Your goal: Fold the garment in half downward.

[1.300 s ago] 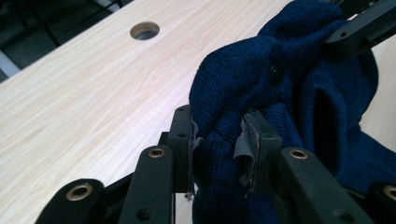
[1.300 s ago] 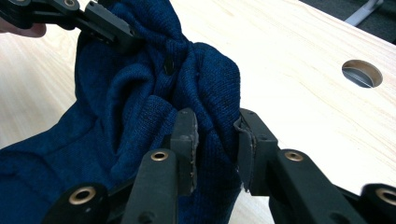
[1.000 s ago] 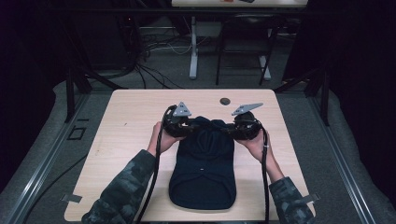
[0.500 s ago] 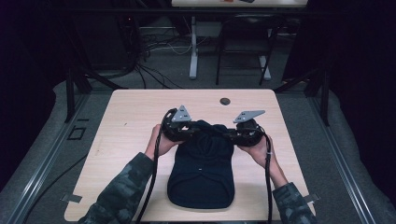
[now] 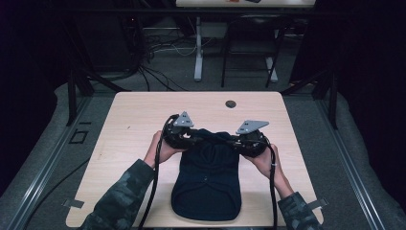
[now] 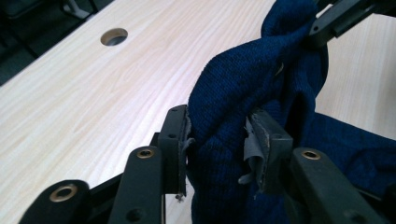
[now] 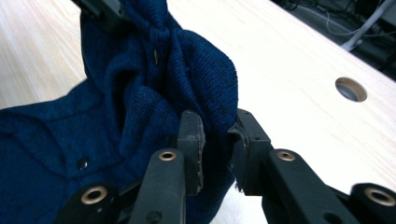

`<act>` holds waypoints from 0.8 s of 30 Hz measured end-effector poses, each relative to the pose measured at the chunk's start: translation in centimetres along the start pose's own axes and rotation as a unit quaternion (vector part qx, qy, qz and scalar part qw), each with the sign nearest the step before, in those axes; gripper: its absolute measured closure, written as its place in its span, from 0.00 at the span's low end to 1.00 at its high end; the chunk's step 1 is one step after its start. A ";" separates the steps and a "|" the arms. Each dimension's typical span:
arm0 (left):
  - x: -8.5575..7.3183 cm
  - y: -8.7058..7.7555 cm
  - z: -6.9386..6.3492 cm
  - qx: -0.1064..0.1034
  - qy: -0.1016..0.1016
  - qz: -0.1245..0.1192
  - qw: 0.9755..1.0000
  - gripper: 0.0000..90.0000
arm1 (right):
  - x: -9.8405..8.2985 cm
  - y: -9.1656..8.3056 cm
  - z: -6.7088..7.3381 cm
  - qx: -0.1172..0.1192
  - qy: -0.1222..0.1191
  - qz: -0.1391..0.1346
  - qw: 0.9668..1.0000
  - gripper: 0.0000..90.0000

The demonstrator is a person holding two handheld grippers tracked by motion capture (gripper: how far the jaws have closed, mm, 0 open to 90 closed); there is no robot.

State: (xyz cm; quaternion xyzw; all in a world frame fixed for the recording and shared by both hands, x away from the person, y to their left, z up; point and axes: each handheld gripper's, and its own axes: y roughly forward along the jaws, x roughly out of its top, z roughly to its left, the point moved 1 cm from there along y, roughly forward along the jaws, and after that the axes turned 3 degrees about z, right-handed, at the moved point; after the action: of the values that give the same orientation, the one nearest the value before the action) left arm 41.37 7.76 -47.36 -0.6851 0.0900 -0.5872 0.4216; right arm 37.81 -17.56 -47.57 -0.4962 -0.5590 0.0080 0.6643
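Note:
A dark blue knit garment (image 5: 206, 187) lies on the light wood table (image 5: 134, 120), and its far end is bunched up between both grippers. At the left of that bunch, my left gripper (image 5: 198, 138) (image 6: 219, 135) is shut on a thick fold; its jaws have just been opening a little, with cloth still filling the gap. From the right, my right gripper (image 5: 231, 142) (image 7: 217, 135) pinches another fold and is shut on it. Each gripper view shows the other gripper's jaws farther off: the right gripper (image 6: 336, 18) and the left gripper (image 7: 102, 11), both in the same bunch.
A round cable hole (image 5: 231, 104) sits in the table near its far edge. Bare tabletop lies left and right of the garment. Beyond the table are dark floor, cables and table legs (image 5: 198, 52).
The right gripper has drawn slightly toward the person with the garment's far edge. The left gripper has hardly moved. The far end of the garment is more bunched.

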 end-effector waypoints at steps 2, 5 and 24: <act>0.0 0.2 0.0 -0.010 -0.006 0.009 1.000 0.58 | 0.1 0.0 0.1 -0.003 -0.003 -0.004 1.000 0.84; -0.1 0.5 -0.3 -0.018 -0.005 0.028 0.999 0.51 | 0.1 0.0 0.4 -0.006 -0.010 -0.009 1.000 0.85; 0.1 0.6 -1.7 0.014 0.053 0.000 0.998 0.78 | -1.0 0.4 -1.4 0.060 0.078 0.042 0.994 0.49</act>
State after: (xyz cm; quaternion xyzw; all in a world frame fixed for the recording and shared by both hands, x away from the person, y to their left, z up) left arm 40.18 6.50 -47.78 -0.6466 0.1041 -0.6241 0.4260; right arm 38.69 -18.88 -48.39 -0.4776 -0.4823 0.0312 0.7337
